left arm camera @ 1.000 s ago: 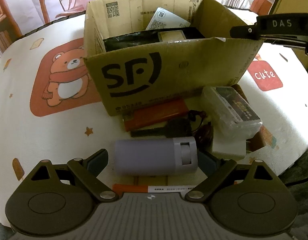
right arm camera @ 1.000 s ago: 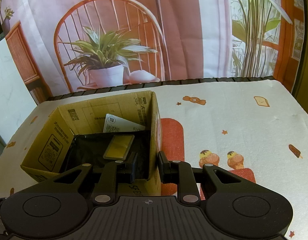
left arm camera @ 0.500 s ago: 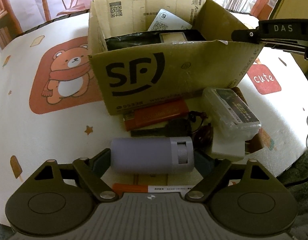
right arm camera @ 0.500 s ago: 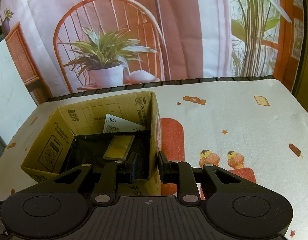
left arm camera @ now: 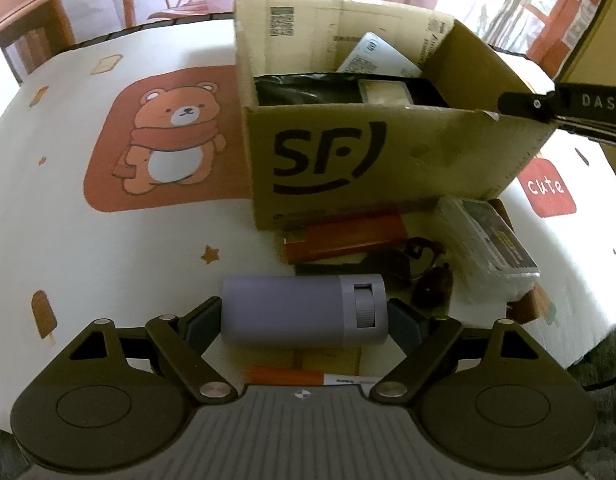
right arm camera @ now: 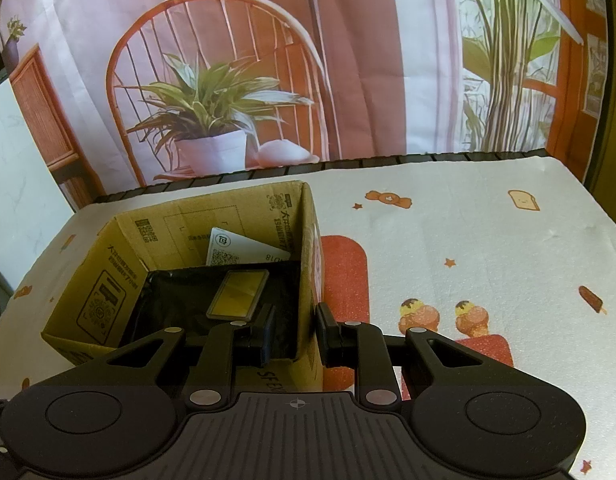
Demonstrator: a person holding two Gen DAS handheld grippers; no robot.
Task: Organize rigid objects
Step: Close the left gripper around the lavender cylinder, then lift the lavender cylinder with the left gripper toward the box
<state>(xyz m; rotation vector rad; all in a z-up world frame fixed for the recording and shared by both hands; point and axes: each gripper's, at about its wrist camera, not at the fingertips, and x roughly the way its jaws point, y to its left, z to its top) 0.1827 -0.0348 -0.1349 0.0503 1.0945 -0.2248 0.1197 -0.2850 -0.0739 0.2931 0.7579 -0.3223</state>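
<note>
Left wrist view, read from left to right: I see the tablecloth (left arm camera: 108, 248) with its bear print, then the left gripper (left arm camera: 304, 316) low in the frame. Its jaws have just been closing and now bracket the grey cylinder (left arm camera: 304, 308), which lies on its side across the gap; both pads sit against its two ends, so I read this as a grip on the cylinder. Below the cylinder lies an orange marker (left arm camera: 286, 375). Behind it, nearer the cardboard box (left arm camera: 388, 160), lie an orange lighter (left arm camera: 344, 236) and a dark tangled item I cannot identify. Further right, a clear plastic case (left arm camera: 492, 248) rests just beside the box's front corner. At the far right edge the other tool reaches in at the box rim. Right wrist view, same order: I see the open box (right arm camera: 108, 264) at left, holding a black bag (right arm camera: 180, 300), a flat yellow-faced case (right arm camera: 238, 294) on top of it, and a white card (right arm camera: 236, 250) leaning on the back wall. The right gripper (right arm camera: 296, 334) stands nearly closed with the box's right wall (right arm camera: 310, 264) between its pads, pinching it.
</note>
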